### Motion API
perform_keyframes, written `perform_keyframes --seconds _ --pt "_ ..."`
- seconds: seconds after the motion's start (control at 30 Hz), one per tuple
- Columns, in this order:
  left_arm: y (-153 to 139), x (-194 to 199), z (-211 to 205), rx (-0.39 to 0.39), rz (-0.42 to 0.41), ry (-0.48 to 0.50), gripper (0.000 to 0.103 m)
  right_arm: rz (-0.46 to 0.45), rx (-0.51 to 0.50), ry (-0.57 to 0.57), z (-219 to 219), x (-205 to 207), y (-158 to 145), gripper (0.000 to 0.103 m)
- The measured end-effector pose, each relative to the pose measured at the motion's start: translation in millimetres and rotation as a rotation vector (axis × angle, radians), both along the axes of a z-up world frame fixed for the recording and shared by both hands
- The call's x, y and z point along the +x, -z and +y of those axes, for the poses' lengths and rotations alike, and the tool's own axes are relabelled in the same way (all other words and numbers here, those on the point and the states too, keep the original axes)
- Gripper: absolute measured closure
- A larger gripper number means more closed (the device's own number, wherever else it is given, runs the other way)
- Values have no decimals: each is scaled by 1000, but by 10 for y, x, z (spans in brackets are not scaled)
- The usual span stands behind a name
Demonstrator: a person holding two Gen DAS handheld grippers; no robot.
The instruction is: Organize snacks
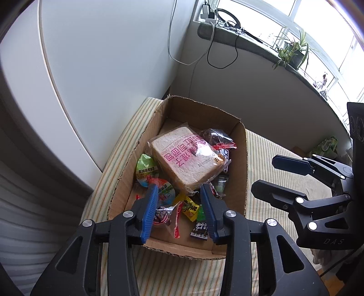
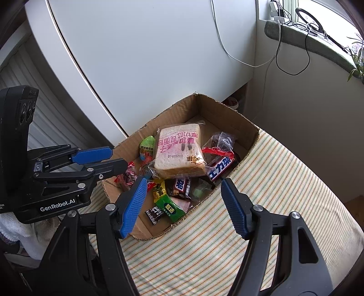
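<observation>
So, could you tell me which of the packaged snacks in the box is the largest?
The bagged bread slice with pink lettering; it lies on top of the pile in the cardboard box, dwarfing the small wrapped sweets.

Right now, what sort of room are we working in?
Probably a home room: a cardboard box of snacks sits on a striped cloth beside a windowsill with a potted plant and charger cables.

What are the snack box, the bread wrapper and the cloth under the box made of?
Box: looks like matte brown corrugated cardboard; fluting shows along torn edges.
Bread wrapper: apparently thin clear plastic film, glossy and crinkled, printed pink.
Cloth: seemingly woven fabric, matte, with thin coloured stripes and soft wrinkles.
</observation>
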State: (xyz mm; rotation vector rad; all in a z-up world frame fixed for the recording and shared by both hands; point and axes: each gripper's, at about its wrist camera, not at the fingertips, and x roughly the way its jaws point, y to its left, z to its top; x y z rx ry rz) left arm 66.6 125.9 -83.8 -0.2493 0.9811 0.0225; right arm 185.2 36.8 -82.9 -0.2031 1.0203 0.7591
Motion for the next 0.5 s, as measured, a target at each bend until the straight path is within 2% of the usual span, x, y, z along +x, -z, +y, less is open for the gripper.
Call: perform_keyframes --seconds 0.13,0.2,0.27,0.3,0.43,0.5 --pt "-76 -75 -39 9 -13 -3 65 -10 10 15 -100 -73 -81 33" --pt "-126 -130 -75 21 -25 -2 57 -13 12 29 -155 -116 -115 31" --pt "-169 -187 -105 23 -33 -7 49 -19 12 43 -203 -170 -149 24" --pt "-188 -218 -123 23 -36 -9 49 -22 15 52 -228 -202 -166 21" --pt "-244 -333 -204 46 -40 -16 46 -26 15 88 -332 -335 -207 20" --pt "-258 -394 -227 50 -36 -30 39 -28 4 114 -381 -393 -215 20"
